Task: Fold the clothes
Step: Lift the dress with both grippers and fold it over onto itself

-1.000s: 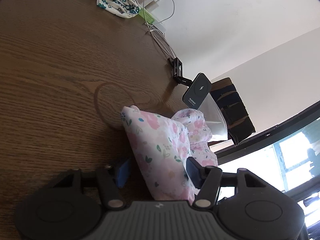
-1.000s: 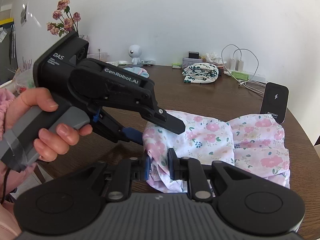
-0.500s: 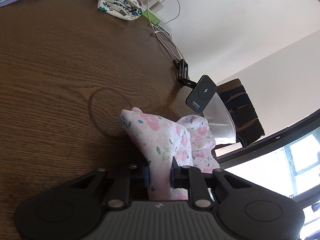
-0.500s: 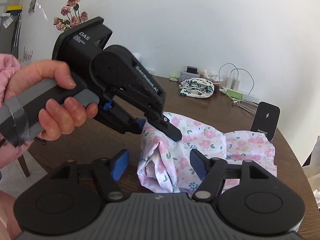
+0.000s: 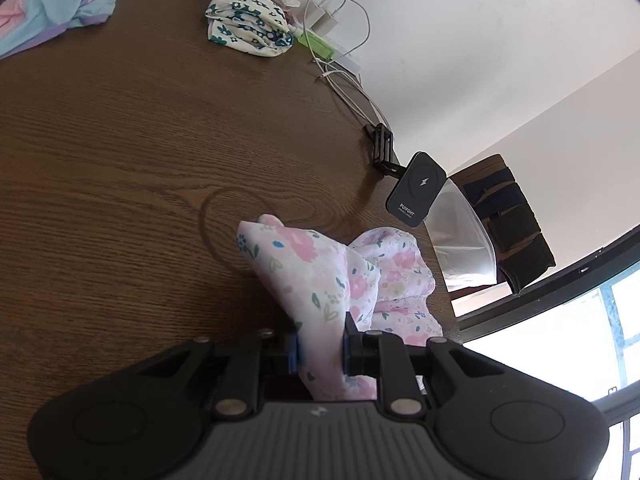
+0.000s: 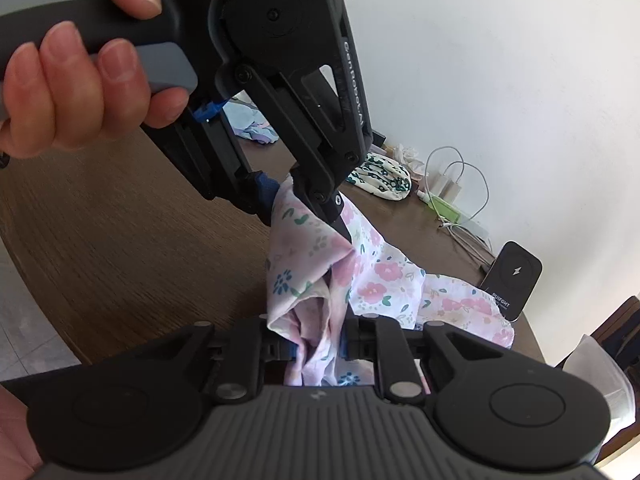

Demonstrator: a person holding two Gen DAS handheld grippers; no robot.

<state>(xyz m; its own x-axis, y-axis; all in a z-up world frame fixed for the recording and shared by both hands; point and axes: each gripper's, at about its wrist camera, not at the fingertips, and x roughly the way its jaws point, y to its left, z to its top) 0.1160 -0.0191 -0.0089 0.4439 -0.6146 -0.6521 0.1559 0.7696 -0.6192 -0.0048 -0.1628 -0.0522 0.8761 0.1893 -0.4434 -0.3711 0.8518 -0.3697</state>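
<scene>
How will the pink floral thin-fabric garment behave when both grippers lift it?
Probably floppy: the pink floral thin-fabric garment drapes and bunches between the left gripper and right gripper. Likely light, thin cloth. Its trailing end may drag over the brown wooden table.

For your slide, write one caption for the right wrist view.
Both grippers, left and right, pinch the pink floral garment above the wooden table.

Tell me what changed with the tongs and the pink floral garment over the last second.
Right tongs let go, then closed again on the pink floral garment, now bunched between them. Left tongs closed on it, eased slightly, and lifted an edge off the table. The charger stand and folded clothes stayed put.
</scene>
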